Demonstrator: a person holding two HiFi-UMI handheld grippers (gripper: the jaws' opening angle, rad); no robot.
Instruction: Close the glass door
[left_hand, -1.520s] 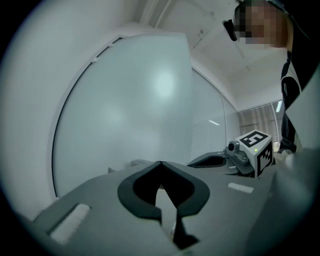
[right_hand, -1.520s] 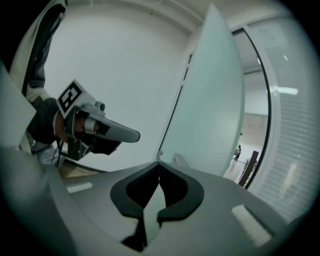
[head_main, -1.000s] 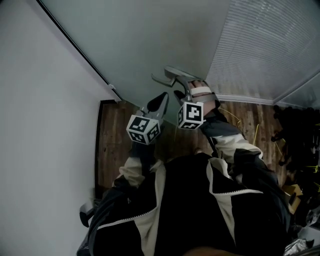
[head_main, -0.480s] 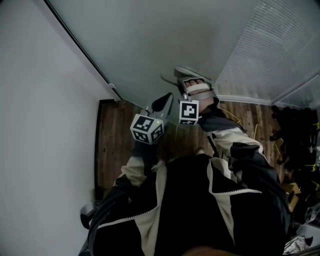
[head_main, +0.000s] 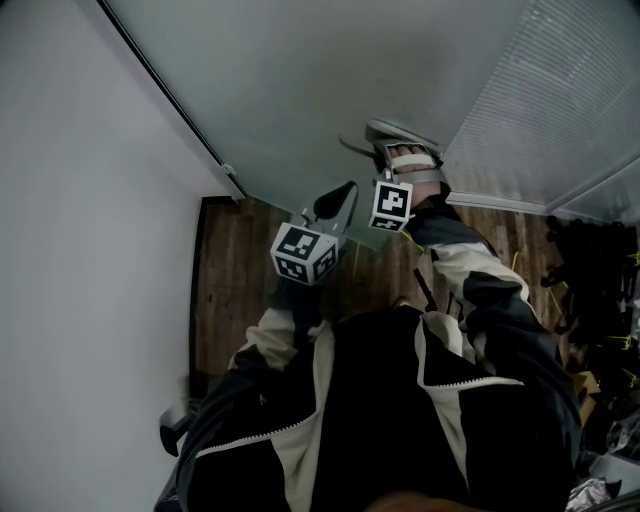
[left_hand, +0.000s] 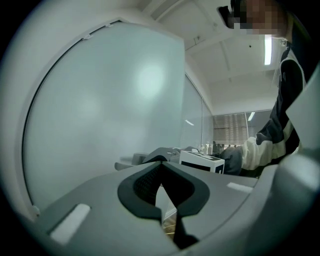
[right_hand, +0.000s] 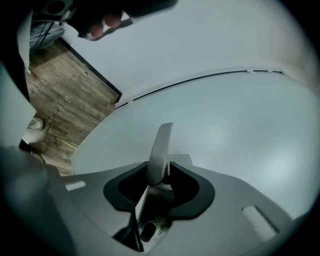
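Observation:
The frosted glass door (head_main: 300, 90) fills the space ahead of me, and it also fills the left gripper view (left_hand: 100, 115) and the right gripper view (right_hand: 225, 115). Its grey lever handle (right_hand: 161, 145) stands upright between the pads of my right gripper (right_hand: 159, 172), which is shut on it. In the head view the right gripper (head_main: 378, 142) reaches up to the pane. My left gripper (head_main: 338, 200) hangs lower and to the left, close to the glass, shut with nothing in it (left_hand: 160, 182).
A dark door frame strip (head_main: 170, 105) runs along the pane's left edge beside a white wall (head_main: 80, 250). Wooden floor (head_main: 230, 280) lies below. Blinds (head_main: 560, 90) cover the panel at the right, with dark clutter (head_main: 600, 290) on the floor there.
My right gripper's jaws went from open to shut on the handle, and the hand moved up and to the right along the pane. The left gripper barely shifted.

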